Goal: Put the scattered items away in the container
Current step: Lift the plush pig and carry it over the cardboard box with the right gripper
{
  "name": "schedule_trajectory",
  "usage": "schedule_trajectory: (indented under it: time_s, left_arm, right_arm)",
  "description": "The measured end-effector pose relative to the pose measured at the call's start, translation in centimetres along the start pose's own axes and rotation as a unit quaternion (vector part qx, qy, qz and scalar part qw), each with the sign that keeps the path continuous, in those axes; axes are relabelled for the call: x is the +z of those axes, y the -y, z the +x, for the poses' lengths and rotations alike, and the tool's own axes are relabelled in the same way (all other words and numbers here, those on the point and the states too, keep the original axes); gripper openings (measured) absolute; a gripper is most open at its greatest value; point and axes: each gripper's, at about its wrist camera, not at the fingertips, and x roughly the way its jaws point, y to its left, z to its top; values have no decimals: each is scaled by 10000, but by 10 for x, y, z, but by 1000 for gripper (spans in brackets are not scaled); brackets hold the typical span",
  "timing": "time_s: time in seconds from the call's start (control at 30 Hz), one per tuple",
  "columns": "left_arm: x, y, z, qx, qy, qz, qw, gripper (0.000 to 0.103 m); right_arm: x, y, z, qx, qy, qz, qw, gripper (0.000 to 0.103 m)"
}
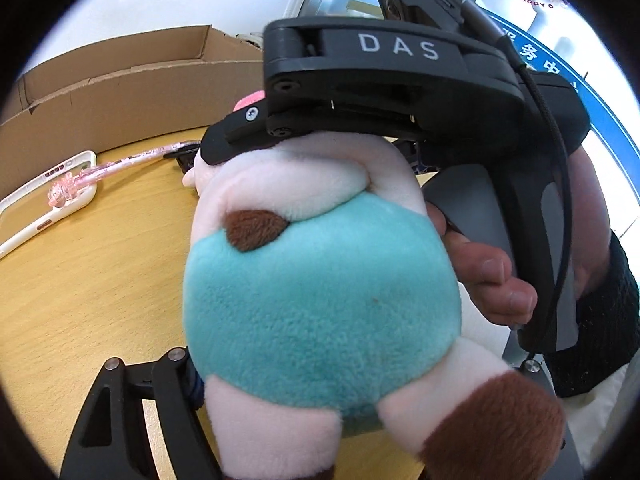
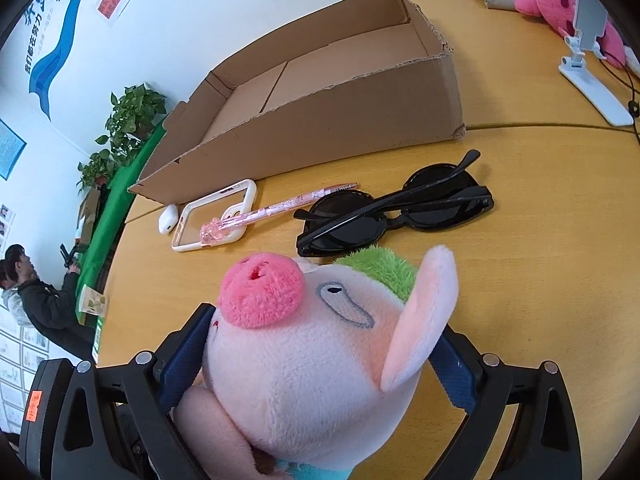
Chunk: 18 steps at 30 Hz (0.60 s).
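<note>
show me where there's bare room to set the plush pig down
The brown cardboard box floor is bare. Open tabletop lies right of the black sunglasses. Crowded in front of the box: white phone case, pink pen, white earbud case.

Office premises: printed wall signage (image 2: 60, 36) at ten o'clock, potted plant (image 2: 128, 124) beneath it, wooden desk (image 2: 540, 240) with phone stand (image 2: 588, 52).

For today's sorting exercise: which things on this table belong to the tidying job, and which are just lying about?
Belong to the job:
plush pig, held by the right gripper
sunglasses
pink pen
phone case
white earbud case
cardboard box, the container

Just lying about:
pink plush toy at the far edge
white phone stand
potted plant beyond the table
</note>
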Motion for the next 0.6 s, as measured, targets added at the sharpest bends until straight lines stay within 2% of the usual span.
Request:
schedule_trajectory:
  time_s: [0.27, 0.6]
  left_arm:
    - [8, -7, -21, 144, 342, 36, 9993, 79]
    - [23, -27, -62, 678, 934, -64, 9933, 79]
  right_arm:
    - [12, -29, -18, -1, 293, -354, 9989, 92]
    - [45, -87, -25, 152, 517, -1031, 9932, 86]
